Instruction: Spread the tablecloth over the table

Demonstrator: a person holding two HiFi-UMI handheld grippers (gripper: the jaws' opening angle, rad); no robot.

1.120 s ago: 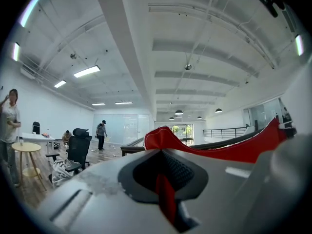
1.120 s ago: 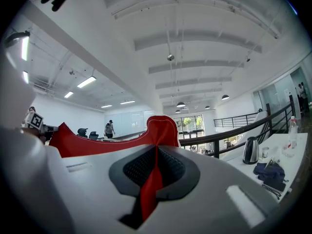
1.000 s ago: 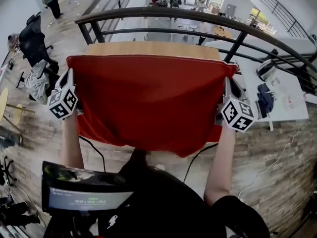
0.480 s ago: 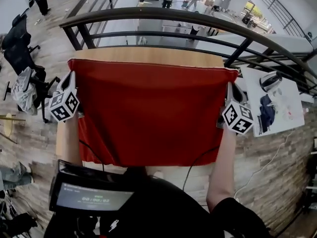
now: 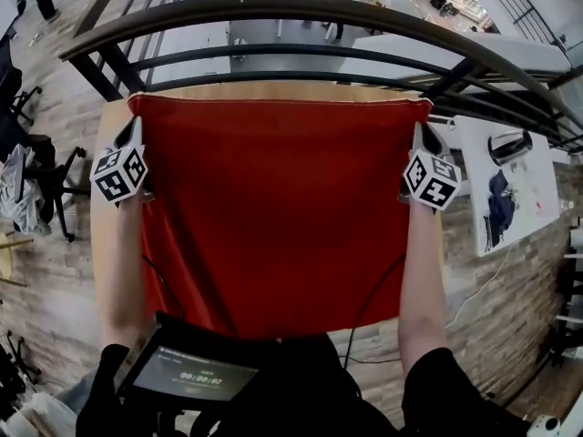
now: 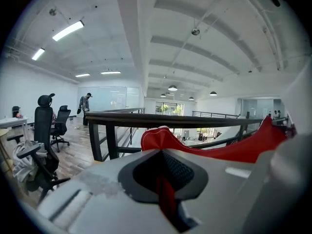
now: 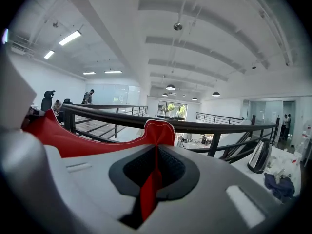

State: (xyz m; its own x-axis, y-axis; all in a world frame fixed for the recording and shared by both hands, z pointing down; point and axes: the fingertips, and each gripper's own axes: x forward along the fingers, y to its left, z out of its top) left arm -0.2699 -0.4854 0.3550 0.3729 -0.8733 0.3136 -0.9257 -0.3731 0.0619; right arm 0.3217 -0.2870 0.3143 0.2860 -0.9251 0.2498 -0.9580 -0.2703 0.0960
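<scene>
Head view: your arms reach straight forward, left gripper (image 5: 135, 127) and right gripper (image 5: 421, 131) at the cloth's (image 5: 273, 208) far corners. The cloth is spread taut over the surface (image 5: 107, 244). Left gripper view: jaws clamped on a cloth corner. Right gripper view: jaws likewise pinch cloth.

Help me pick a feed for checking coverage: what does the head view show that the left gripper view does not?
Only the head view: the whole red tablecloth held out over the wooden table between the left hand-held gripper and the right hand-held gripper, plus the person's arms. Only the left gripper view: that gripper's jaws shut on a fold of the cloth, and the ceiling lights. Both: the tablecloth's far edge and the black railing.
</scene>
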